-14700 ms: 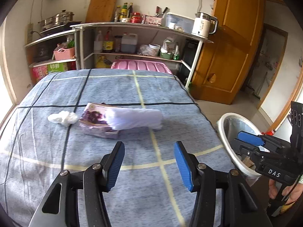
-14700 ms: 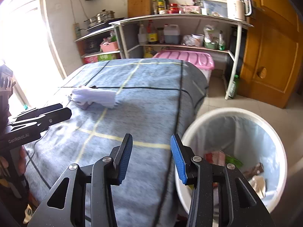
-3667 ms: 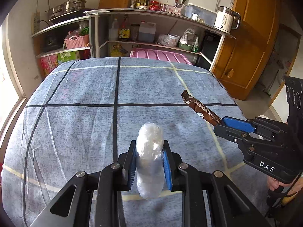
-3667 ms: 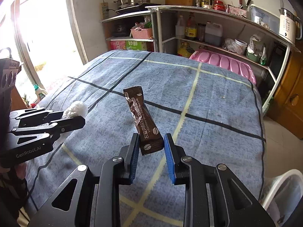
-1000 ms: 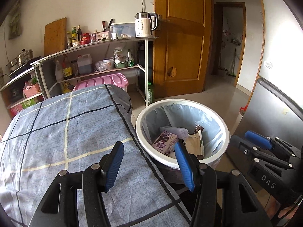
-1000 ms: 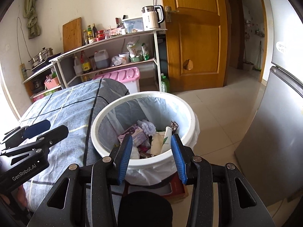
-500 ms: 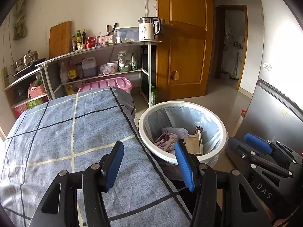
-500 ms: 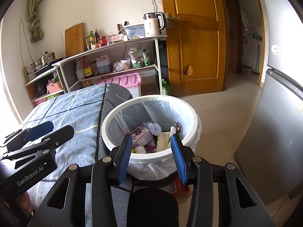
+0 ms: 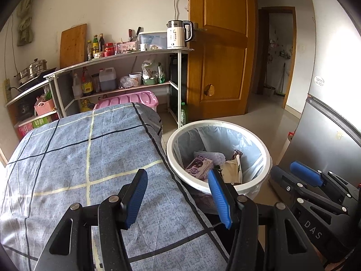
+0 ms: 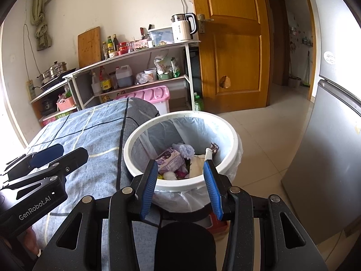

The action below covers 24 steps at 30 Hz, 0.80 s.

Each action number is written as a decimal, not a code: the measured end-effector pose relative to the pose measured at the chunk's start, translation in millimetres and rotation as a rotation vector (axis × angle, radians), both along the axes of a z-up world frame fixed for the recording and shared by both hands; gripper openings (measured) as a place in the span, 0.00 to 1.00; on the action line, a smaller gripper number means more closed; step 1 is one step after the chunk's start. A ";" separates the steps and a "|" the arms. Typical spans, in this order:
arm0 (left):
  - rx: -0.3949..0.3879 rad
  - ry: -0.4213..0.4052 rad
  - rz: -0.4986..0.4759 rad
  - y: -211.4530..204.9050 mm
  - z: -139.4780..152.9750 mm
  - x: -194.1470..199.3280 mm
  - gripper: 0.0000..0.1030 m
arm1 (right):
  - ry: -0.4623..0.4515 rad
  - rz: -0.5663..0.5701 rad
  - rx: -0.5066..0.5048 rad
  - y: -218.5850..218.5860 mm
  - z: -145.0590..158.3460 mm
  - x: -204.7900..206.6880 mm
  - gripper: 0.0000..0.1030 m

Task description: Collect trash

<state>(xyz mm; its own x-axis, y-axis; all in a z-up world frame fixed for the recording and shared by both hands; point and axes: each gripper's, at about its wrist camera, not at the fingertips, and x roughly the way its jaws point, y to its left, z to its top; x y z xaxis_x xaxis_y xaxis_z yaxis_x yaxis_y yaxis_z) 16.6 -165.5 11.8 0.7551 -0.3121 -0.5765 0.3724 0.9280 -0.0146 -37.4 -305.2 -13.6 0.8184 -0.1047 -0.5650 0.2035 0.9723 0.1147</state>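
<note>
The right gripper [image 10: 179, 188] hangs with its jaws apart and nothing between them, over the near rim of the white lined bin [image 10: 232, 144]. A purple carton [image 10: 168, 160] lies among the bin's litter. At nine o'clock, the left gripper [image 10: 57, 155] overhangs the blue checked tablecloth [image 10: 90, 135].

"DAS" is printed in white on the right tongs [image 9: 304, 176]; "GenRobot.AI" is printed in white on the left tongs [image 10: 47, 155].

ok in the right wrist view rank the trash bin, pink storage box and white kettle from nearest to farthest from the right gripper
1. trash bin, just ahead of the right gripper, on the floor beside the bed.
2. pink storage box, beyond the bed, under the shelves.
3. white kettle, on the top shelf by the door.
</note>
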 end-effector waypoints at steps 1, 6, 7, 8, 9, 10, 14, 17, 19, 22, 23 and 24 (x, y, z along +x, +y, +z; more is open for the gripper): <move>0.000 0.000 -0.001 0.0 -0.3 0.2 0.54 | 0.000 -0.001 0.001 0.0 -0.3 -0.2 0.42; 0.001 0.002 0.004 1.5 -1.4 -0.2 0.54 | -0.001 0.000 0.001 -0.5 -0.7 -0.4 0.42; 0.000 0.003 0.004 1.9 -1.8 0.1 0.54 | 0.000 0.001 0.001 -0.3 -0.8 -0.5 0.42; 0.000 0.004 0.004 2.1 -1.7 0.1 0.54 | 0.001 0.003 -0.001 -0.1 -1.1 -0.3 0.42; 0.000 0.004 0.003 2.5 -1.6 -0.1 0.54 | 0.002 0.002 -0.003 0.2 -1.0 -0.4 0.42; 0.001 0.003 0.002 2.3 -1.4 0.0 0.54 | 0.002 0.002 -0.003 -0.2 -1.1 -0.5 0.42; 0.002 0.003 0.003 2.4 -1.4 -0.2 0.54 | 0.005 0.002 -0.003 -0.2 -1.2 -0.1 0.42; 0.000 0.003 0.005 2.9 -1.1 -0.7 0.54 | 0.007 0.005 -0.002 0.0 -1.3 -0.4 0.42; 0.001 0.005 0.007 3.4 -0.9 -1.0 0.54 | 0.007 0.004 0.000 0.0 -1.2 -0.4 0.42; 0.001 0.005 0.007 4.2 -0.6 -1.1 0.54 | 0.007 0.005 -0.003 0.2 -1.2 -0.4 0.42; 0.000 0.004 0.006 4.3 -0.4 -1.4 0.54 | 0.007 0.004 -0.003 0.5 -1.4 -0.8 0.42; 0.001 0.004 0.004 4.0 -0.6 -1.0 0.54 | 0.006 0.006 -0.001 0.1 -1.2 -0.4 0.42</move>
<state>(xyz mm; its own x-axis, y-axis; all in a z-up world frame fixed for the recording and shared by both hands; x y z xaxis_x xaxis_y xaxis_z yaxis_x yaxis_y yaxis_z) 15.6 -161.5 11.2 0.7539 -0.3088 -0.5799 0.3687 0.9294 -0.0155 -37.8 -305.1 -14.8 0.8155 -0.1007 -0.5699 0.1988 0.9736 0.1124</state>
